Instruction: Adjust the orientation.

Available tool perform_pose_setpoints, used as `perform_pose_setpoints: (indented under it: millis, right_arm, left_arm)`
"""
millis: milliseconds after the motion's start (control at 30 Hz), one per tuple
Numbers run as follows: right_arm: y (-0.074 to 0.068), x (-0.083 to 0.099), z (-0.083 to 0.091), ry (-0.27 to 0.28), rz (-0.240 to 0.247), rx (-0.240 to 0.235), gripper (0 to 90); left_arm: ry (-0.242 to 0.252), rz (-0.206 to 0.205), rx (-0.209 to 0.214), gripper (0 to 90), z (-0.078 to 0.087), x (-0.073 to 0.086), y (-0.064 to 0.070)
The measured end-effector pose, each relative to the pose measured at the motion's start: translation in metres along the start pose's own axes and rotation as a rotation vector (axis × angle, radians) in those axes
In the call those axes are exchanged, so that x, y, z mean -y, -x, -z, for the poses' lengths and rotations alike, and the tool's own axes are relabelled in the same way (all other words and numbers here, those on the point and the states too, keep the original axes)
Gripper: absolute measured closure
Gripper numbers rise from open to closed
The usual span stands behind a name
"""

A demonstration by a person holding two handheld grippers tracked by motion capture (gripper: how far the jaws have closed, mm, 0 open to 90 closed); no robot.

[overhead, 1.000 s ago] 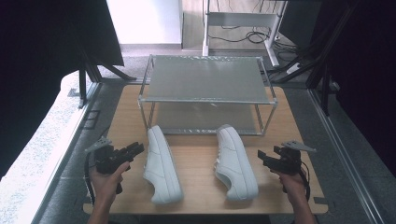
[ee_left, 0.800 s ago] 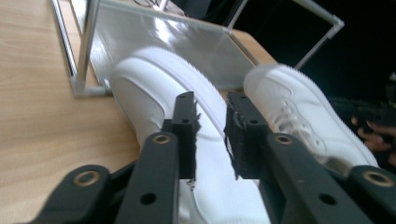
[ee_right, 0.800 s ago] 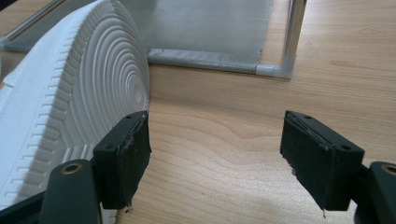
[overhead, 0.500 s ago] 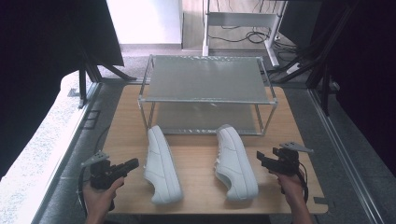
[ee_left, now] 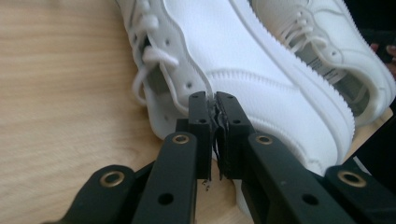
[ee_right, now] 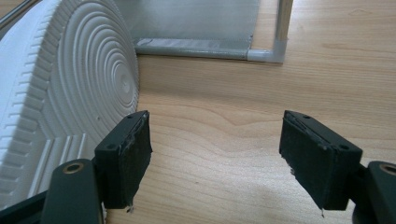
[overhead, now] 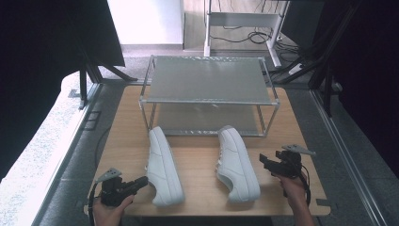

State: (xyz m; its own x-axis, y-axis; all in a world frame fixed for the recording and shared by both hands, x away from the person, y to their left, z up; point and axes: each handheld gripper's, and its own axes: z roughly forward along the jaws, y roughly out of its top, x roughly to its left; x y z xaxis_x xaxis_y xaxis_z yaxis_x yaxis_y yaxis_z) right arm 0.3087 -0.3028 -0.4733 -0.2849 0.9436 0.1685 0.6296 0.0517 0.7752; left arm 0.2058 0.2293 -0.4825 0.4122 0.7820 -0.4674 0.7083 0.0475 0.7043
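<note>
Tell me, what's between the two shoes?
Only bare table lies between the left shoe and the right shoe, as the high view shows.

The wooden table (overhead: 202,162) was evenly and softly lit from above, while the surroundings at both sides were left almost black. Only faint, short shadows were cast beside the two white sneakers (overhead: 163,165). The high view was rendered somewhat soft and grainy. In the left gripper view the near jaws were slightly blurred and the white leather (ee_left: 261,51) was nearly overexposed. The right gripper view was sharp on the ribbed sole (ee_right: 79,79).
</note>
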Motion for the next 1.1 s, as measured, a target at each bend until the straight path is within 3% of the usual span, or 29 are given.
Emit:
perform_pose_setpoints:
  millis: [300, 833, 1100]
  right_arm:
    - [0.002, 0.000, 0.000, -0.004, -0.007, 0.003, 25.6]
    - [0.002, 0.001, -0.003, -0.013, -0.009, 0.007, 25.8]
    - [0.004, 0.002, -0.001, -0.015, -0.023, 0.016, 26.2]
  left_arm:
    - [0.007, 0.005, 0.008, 86.2, 0.000, 0.001, 0.001]
    - [0.029, -0.029, 0.014, 87.7, -0.004, -0.015, 0.009]
    - [0.041, -0.078, 0.072, 89.2, -0.013, -0.033, 0.022]
